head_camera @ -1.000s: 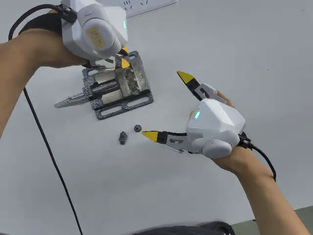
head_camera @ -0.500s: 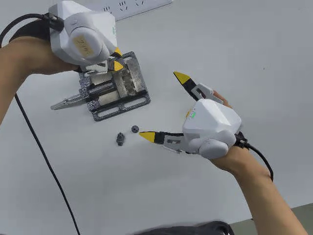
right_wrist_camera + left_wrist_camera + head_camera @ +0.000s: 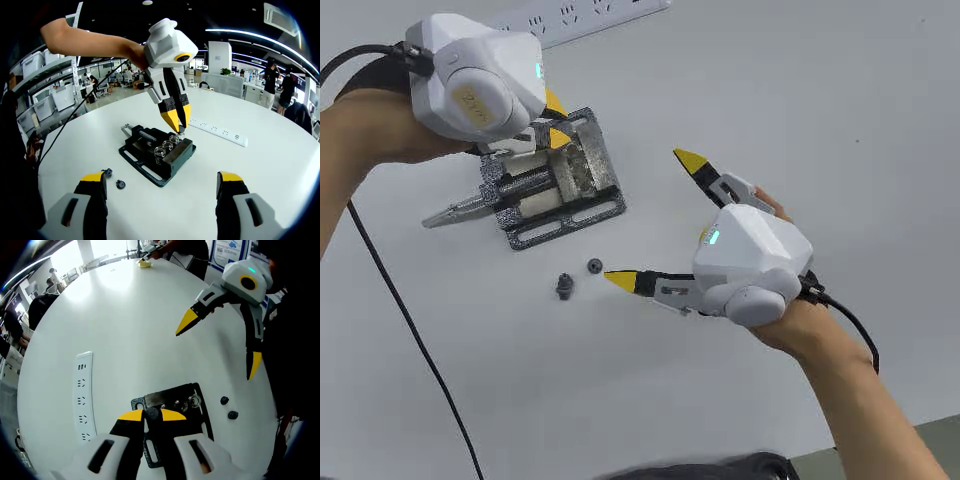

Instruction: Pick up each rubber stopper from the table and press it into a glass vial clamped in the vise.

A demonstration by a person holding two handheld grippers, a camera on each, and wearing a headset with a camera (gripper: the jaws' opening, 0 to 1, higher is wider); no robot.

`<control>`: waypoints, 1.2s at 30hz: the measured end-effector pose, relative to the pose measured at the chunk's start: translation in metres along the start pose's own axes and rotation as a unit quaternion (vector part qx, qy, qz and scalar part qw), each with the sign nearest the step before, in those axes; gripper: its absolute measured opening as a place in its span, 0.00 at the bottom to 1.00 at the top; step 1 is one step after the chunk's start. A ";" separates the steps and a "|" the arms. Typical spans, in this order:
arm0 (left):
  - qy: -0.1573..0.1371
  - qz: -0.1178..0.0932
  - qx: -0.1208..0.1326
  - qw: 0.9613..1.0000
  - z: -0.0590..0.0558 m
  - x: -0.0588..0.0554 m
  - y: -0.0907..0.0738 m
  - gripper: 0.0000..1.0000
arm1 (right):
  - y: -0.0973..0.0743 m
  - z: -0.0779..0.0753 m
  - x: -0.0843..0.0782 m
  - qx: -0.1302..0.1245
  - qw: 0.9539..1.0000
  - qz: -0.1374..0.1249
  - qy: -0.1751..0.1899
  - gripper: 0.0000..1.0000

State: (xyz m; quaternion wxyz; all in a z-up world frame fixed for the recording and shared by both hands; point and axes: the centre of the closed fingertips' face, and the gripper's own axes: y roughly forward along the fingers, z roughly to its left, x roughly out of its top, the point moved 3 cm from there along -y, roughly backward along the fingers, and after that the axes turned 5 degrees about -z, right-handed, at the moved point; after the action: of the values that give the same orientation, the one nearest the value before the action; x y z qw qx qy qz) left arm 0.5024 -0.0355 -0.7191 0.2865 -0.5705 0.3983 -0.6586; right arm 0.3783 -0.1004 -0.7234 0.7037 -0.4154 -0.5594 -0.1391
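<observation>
The yellow-tipped jaws of the left gripper (image 3: pixel 180 125) are drawn almost together. Their tips point down at the far end of a row of three clear glass vials (image 3: pixel 168 145). A small dark speck sits at the tips, but it cannot be told whether this is a stopper being pinched. Since a second ago the tips have kept their place over the vials. The gripper's white body has swung toward the screw-handle side of the black metal bench vise (image 3: pixel 566 214).

The right gripper (image 3: pixel 656 220) has stayed put, jaws spread wide with nothing between them. Its lower tip is just beside two small dark grey rubber stoppers (image 3: pixel 594 265). They lie on the white table (image 3: pixel 800 110), near the vise base but apart from it.

The vials stand upright, mouths up, clamped side by side. Their row runs along the vise jaws, across the vise's long axis, which follows the screw; in the head view the handle points left. One stopper shows a round face upward. The other looks tipped over, and is too small to tell which way it points.
</observation>
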 end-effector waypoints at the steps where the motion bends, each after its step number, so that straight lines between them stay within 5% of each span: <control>1: -0.002 -0.002 0.002 1.000 0.000 0.000 0.000 0.06 | 0.000 0.000 0.000 -0.001 1.000 -0.001 0.000 0.92; 11: -0.020 -0.027 0.009 0.999 0.001 -0.001 0.000 0.07 | -0.001 -0.001 -0.003 -0.002 1.000 0.001 0.002 0.92; 36: -0.024 -0.023 0.010 0.999 0.002 -0.001 -0.002 0.06 | -0.001 -0.002 -0.001 -0.002 1.000 0.002 -0.002 0.91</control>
State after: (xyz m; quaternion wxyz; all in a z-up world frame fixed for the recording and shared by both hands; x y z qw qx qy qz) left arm 0.5043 -0.0342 -0.7175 0.2866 -0.5923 0.3718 -0.6548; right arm 0.3789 -0.1026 -0.7236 0.7020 -0.4183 -0.5596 -0.1380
